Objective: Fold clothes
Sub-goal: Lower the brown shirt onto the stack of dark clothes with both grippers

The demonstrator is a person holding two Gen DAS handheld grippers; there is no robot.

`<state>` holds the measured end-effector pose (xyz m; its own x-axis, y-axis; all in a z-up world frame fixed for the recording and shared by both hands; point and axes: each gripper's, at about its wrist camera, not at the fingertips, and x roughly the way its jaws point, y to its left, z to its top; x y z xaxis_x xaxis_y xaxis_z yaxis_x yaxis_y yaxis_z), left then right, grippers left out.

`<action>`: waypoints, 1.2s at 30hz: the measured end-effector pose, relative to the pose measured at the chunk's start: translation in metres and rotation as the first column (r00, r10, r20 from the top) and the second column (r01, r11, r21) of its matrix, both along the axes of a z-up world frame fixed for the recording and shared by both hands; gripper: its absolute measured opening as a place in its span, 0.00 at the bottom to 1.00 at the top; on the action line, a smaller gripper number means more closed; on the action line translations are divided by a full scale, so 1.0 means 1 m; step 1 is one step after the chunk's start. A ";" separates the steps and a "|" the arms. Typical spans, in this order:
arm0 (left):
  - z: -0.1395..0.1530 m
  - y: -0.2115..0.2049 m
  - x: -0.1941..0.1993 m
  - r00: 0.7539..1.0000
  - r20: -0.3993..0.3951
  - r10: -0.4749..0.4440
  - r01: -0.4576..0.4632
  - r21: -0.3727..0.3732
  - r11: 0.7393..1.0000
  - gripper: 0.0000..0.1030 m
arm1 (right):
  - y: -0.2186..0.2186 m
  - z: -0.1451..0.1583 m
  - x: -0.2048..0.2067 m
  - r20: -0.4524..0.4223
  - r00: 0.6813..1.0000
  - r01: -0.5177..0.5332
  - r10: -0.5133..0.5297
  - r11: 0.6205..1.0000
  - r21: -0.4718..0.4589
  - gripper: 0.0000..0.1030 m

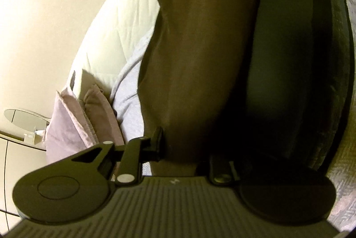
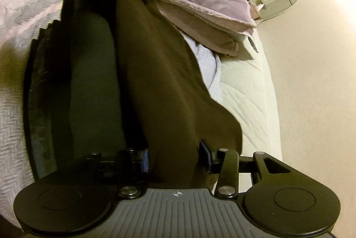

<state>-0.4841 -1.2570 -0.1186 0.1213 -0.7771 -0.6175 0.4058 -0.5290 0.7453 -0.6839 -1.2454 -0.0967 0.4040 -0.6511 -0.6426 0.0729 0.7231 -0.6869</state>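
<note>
Brown garment (image 1: pixel 200 60) held off the bed (image 2: pixel 244 91), stretched between the two tools. Left hand-held gripper (image 1: pixel 184 149) clamped on one end; one finger (image 1: pixel 156 142) shows beside the cloth, the other is lost in shadow under the fabric, so closure is judged from cloth filling the gap. Right hand-held gripper (image 2: pixel 175 158) pinches the opposite end, blue pads (image 2: pixel 145 160) pressed against the brown cloth on both sides. In the right view the left tool appears at the far end of the same garment.

Progress: looks mid-fold. The brown piece hangs as a long doubled band, so one lengthwise fold seems made; whether a cross fold is done cannot be told. Likely left: bring ends together, lay it down, flatten.

Beside the brown piece, touching it along its length, a dark stack (image 1: pixel 289 60) of what look like folded clothes, layered edges visible on its far side. Judged as finished items, not certain.

Around: grey patterned bedspread (image 2: pixel 13 126) under the stack; pale blue cloth (image 1: pixel 129 91) crumpled near the mattress edge; pink pillow (image 2: pixel 207 9) toward the head of the bed; round glass side table (image 2: pixel 280 4) beyond it by the wall.

In the way: stack sits close, so laying down the brown piece risks nudging it. Pillow and blue cloth crowd the other side.
</note>
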 end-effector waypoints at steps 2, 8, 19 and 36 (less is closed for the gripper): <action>0.006 0.009 -0.004 1.000 -0.007 0.013 -0.013 -0.013 1.000 0.13 | 0.000 0.001 0.002 0.015 0.999 0.029 -0.029 0.999 0.044 0.30; 0.018 0.040 -0.020 0.998 -0.044 0.052 -0.053 -0.021 0.998 0.12 | 0.037 0.015 0.004 0.051 0.997 0.058 -0.061 0.997 0.053 0.28; -0.009 0.088 -0.036 0.999 -0.013 0.035 -0.035 -0.019 0.999 0.13 | 0.055 0.003 0.002 0.016 0.996 0.082 -0.083 0.995 0.055 0.28; 0.050 0.132 -0.052 0.989 -0.120 0.091 -0.091 0.005 0.996 0.26 | 0.048 0.070 -0.017 0.112 0.967 0.187 -0.227 0.939 0.287 0.37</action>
